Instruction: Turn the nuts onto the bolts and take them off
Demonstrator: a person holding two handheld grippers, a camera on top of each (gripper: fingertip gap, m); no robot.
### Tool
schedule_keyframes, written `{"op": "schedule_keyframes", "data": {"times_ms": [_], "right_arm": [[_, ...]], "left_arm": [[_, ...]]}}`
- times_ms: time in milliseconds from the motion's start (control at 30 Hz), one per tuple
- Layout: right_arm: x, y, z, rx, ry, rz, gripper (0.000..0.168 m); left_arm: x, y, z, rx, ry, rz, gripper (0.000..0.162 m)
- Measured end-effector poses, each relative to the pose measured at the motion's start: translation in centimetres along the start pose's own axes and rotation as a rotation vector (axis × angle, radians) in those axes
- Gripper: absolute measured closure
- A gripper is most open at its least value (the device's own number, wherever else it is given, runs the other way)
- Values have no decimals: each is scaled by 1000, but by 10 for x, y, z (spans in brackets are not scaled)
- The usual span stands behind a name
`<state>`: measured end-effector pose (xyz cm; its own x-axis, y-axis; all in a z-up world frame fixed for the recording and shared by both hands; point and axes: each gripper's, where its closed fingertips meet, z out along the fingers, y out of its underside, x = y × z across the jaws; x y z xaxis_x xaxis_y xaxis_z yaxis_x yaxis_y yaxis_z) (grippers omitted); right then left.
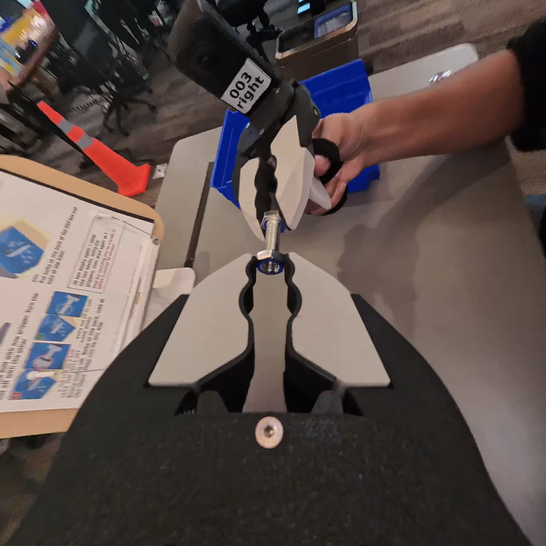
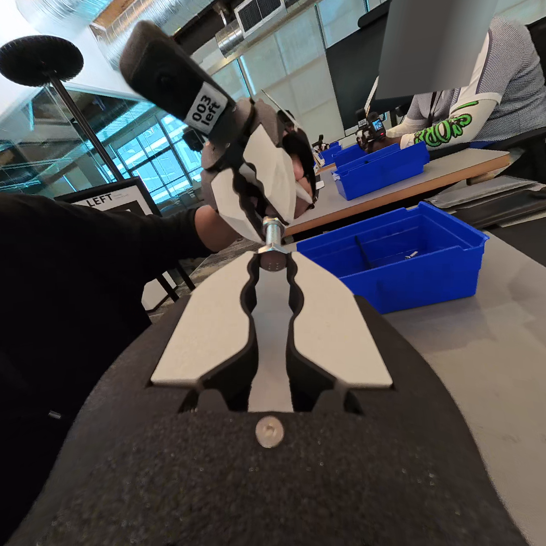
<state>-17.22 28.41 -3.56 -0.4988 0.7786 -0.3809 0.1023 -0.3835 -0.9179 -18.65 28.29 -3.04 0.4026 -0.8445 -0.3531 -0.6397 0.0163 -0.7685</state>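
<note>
While left tongs [image 1: 270, 261] clamp nut [image 1: 269, 256], right tongs [image 2: 273, 261] clamp bolt [image 2: 272, 233] beside blue bin [image 2: 413, 283].

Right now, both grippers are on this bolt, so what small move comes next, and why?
Probably twist the left gripper while the right gripper holds steady: it pinches the blue-ringed nut at the bolt's tip, the right clamps the bolt head, and bare thread separates them.
</note>
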Motion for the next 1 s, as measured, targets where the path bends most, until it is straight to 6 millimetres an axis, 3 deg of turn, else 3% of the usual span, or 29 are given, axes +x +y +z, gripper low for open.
{"op": "schedule_keyframes", "data": {"times_ms": [33,100,167,367,467,567,667,700,800,900,1000], "right_arm": [[0,0,0,1,3,-2,151],[2,-1,-2,-3,21,-22,151],[2,-3,-4,-2,32,-36,151],[7,-1,-5,-44,108,-132,151],[11,2,-4,-68,140,-148,151],[14,6,-3,-91,160,-163,151],[14,8,-1,-101,166,-169,151],[14,8,-1,-101,165,-168,151],[13,8,-1,-103,165,-171,151],[8,4,-1,-85,134,-147,151],[4,1,0,-54,99,-103,151]], "left_arm": [[-1,-1,-1,12,20,-57,144],[-2,-8,-4,76,79,-231,106],[-5,-13,-8,155,155,-472,85],[-8,-8,-5,357,455,-1183,95],[-7,0,3,367,536,-1388,99],[-3,4,9,349,558,-1439,98],[-2,5,11,336,569,-1474,120],[-3,4,10,350,574,-1476,140],[-4,3,9,355,564,-1476,143],[0,-2,7,344,515,-1306,144],[3,-6,5,280,358,-919,143]]}}
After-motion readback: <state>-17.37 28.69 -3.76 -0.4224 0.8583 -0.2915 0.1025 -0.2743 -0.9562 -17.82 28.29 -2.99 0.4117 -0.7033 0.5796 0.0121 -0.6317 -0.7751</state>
